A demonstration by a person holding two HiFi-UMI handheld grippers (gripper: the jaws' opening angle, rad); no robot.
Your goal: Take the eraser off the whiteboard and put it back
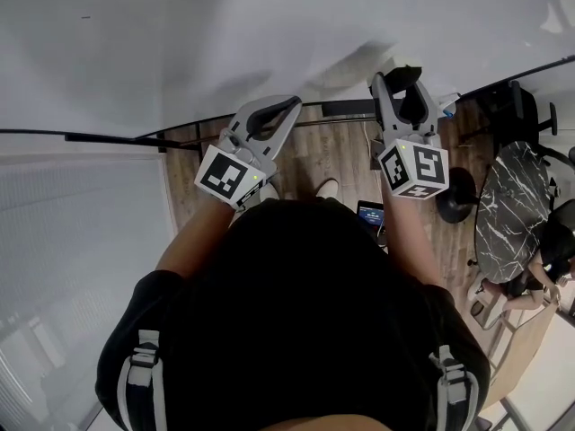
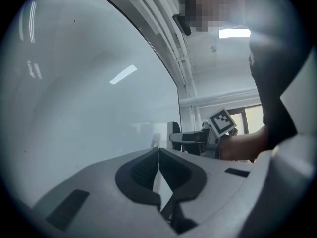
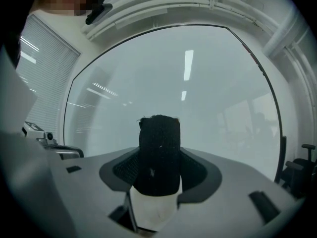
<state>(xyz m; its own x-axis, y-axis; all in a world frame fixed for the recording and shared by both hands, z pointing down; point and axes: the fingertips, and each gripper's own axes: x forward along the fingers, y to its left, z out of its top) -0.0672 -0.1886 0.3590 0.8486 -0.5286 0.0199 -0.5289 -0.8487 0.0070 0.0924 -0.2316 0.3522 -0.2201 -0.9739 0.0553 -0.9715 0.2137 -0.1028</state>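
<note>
Right tongs [image 3: 159,170] clamp the eraser [image 3: 158,138] — facing whiteboard [image 3: 208,83].

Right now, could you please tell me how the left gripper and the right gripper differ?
The left gripper has its jaws together, while those of the right gripper stand apart. The left gripper is empty, and the right gripper is clamped on the black-felted eraser. Both face the whiteboard.
</note>
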